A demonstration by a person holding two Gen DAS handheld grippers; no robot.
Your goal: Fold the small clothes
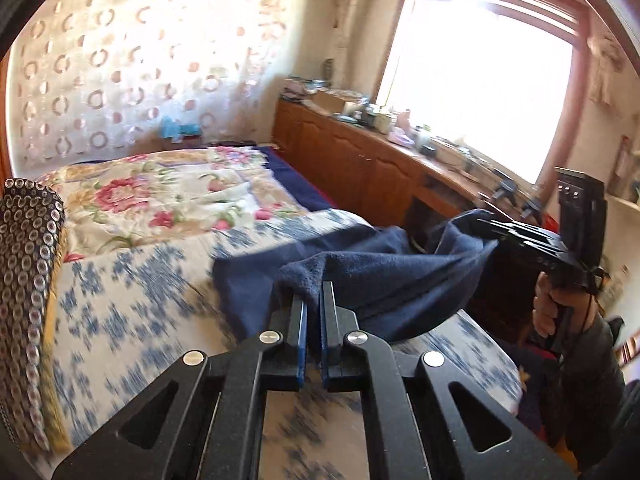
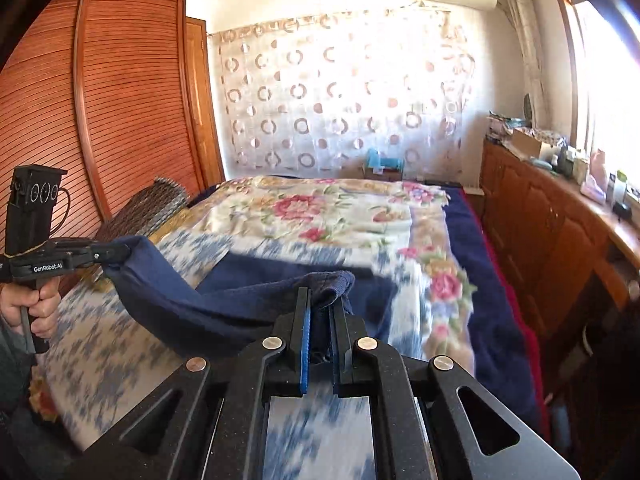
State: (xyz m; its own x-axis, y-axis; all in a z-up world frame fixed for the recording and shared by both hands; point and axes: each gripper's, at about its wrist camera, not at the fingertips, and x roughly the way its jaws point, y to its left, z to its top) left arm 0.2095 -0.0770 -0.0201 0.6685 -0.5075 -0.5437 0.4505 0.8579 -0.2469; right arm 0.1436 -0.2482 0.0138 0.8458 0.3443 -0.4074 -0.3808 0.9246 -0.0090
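Note:
A dark blue cloth (image 1: 384,276) hangs stretched between my two grippers above the bed; it also shows in the right wrist view (image 2: 224,304). My left gripper (image 1: 314,292) is shut on one corner of it. My right gripper (image 2: 322,300) is shut on the opposite corner. In the left wrist view the right gripper (image 1: 486,226) shows at the right, pinching the cloth. In the right wrist view the left gripper (image 2: 120,254) shows at the left, pinching the cloth. The cloth's lower part sags toward the bed.
The bed (image 1: 132,312) has a blue-and-white sheet and a floral quilt (image 2: 320,216) farther back. A patterned roll (image 1: 28,280) lies at its left side. A wooden cabinet (image 2: 560,224) with clutter runs under the window. A wooden wardrobe (image 2: 120,112) stands left.

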